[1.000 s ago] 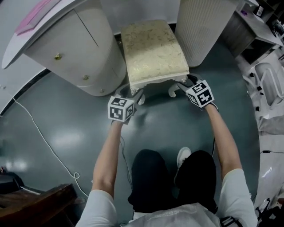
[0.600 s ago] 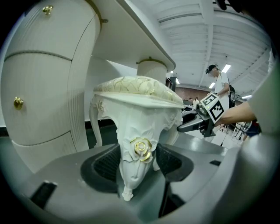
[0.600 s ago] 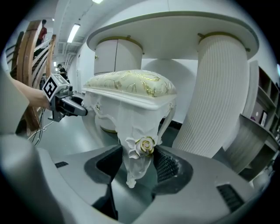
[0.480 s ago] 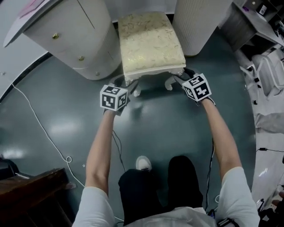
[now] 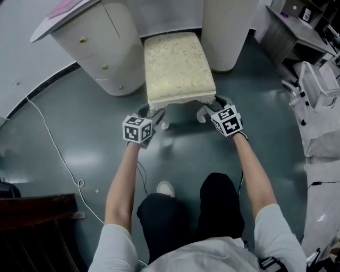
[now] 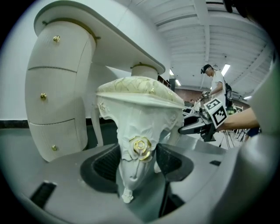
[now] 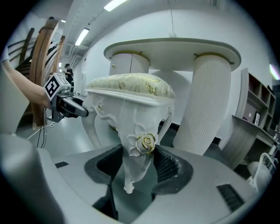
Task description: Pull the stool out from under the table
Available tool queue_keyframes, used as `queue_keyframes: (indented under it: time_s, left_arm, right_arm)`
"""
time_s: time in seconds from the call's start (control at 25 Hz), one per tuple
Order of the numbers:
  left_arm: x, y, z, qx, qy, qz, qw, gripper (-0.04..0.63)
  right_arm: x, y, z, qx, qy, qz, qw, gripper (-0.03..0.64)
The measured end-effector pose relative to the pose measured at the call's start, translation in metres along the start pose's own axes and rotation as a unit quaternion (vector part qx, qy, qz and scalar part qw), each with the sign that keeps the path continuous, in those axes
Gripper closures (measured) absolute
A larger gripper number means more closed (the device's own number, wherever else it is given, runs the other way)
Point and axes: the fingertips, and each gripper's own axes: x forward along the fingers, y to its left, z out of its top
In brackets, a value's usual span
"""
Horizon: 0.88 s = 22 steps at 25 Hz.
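Stool (image 5: 179, 66) clamped by its two front legs

The left gripper (image 6: 138, 162) had its jaws clenched on the left front leg (image 6: 135, 146). The right gripper (image 7: 138, 164) had just tightened its jaws on the right front leg (image 7: 140, 146). The stool stood on the floor (image 5: 79, 138) between the table's (image 5: 64, 9) two pedestals.

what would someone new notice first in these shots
The cream, gold-patterned stool stands mid-frame on the grey floor, its far end between the pedestals of the white table. The left tool clamps the stool's left front leg, carved with a gold rose. The right tool, whose jaws have just been closing, clamps the right front leg.
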Motion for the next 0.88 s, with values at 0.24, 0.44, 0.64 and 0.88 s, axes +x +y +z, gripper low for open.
queue_keyframes:
  time_s: [0.24,0.44,0.64,0.88]
  left_arm:
    - [-0.022,-0.039,-0.016,-0.004,-0.009,0.009,0.9999,0.337]
    - [-0.041,-0.066,-0.031,-0.01,-0.003,0.012,0.9999,0.337]
    - [-0.057,-0.084,-0.043,-0.01,0.008,0.009,0.9999,0.337]
    - [-0.074,-0.096,-0.045,-0.017,0.019,0.007,0.9997,0.324]
  right_arm:
    - [-0.037,0.013,-0.02,-0.003,-0.005,0.01,1.0,0.391]
    - [-0.062,0.026,-0.033,-0.012,0.001,0.025,1.0,0.391]
    - [-0.084,0.041,-0.044,-0.022,0.001,0.032,0.999,0.391]
    - [-0.104,0.049,-0.053,-0.04,0.018,0.054,0.998,0.391]
